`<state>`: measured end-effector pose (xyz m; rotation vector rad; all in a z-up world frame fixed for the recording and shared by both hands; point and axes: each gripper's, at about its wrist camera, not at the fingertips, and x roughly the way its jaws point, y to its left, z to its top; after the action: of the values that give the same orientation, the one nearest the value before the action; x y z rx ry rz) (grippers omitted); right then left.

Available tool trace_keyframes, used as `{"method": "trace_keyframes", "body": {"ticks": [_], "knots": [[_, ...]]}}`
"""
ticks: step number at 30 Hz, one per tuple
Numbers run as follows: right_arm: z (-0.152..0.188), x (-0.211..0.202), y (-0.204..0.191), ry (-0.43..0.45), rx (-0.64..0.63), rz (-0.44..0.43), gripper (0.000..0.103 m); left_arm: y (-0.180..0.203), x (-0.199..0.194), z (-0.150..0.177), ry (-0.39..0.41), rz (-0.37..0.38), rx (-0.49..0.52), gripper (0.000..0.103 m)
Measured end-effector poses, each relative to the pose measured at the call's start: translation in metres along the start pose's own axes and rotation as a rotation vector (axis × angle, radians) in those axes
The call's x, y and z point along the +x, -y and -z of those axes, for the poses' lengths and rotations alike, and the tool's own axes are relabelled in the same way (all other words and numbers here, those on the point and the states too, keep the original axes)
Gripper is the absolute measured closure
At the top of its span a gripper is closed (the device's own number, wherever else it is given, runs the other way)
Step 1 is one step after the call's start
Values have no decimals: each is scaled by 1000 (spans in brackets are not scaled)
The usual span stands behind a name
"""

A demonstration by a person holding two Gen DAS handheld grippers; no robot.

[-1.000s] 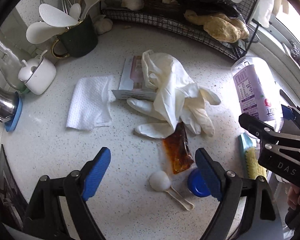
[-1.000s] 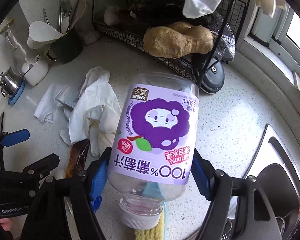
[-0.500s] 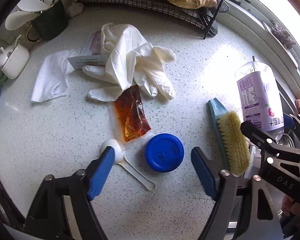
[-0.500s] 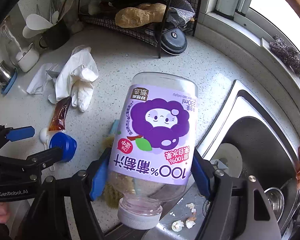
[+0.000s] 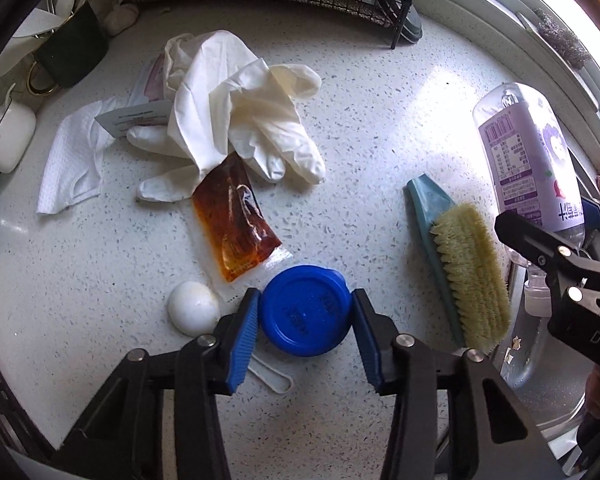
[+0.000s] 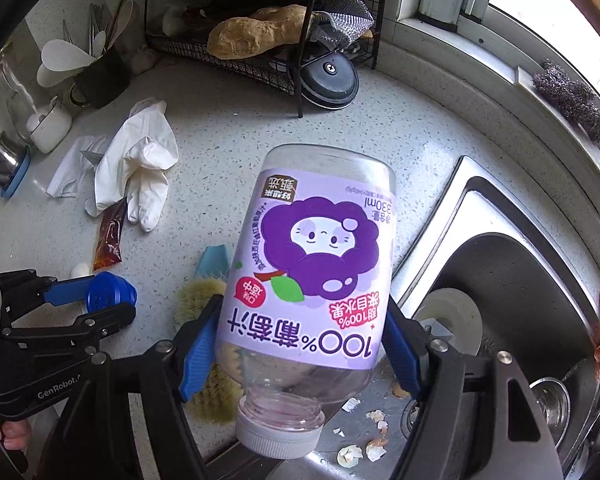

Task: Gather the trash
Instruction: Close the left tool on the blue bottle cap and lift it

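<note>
Left wrist view shows the left tool (image 5: 305, 316) clenched around the blue lid (image 5: 305, 310) on the worktop (image 5: 380, 120), while the right tool (image 6: 300, 344) grips the juice bottle (image 6: 312, 264) cap-down, both probably for binning.

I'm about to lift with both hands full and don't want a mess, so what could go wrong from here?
1. The left claw pinches the blue cap only at its round edge; it could pop out sideways.
2. The sauce packet and the white scoop lie right beside that cap, so a lift could drag or nudge them.
3. The right claw holds the juice bottle cap-down beside the sink; if the smooth plastic slips, it may drop in.
</note>
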<state>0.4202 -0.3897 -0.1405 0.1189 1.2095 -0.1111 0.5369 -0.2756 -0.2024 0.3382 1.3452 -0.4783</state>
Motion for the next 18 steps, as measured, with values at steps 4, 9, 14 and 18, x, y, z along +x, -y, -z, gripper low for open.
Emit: {"method": "trace_keyframes", "body": {"ticks": [4, 9, 14, 18], "knots": [[1, -3, -3, 4, -4, 1, 31, 1, -5, 6, 21, 1, -12, 60], [0, -16, -14, 23, -25, -15, 31, -6, -36, 21, 80, 14, -39, 60], [1, -36, -38, 56, -61, -33, 31, -23, -71, 37, 143, 10, -80, 60], [7, -54, -65, 84, -113, -58, 31, -43, -101, 58, 195, 4, -131, 60]]}}
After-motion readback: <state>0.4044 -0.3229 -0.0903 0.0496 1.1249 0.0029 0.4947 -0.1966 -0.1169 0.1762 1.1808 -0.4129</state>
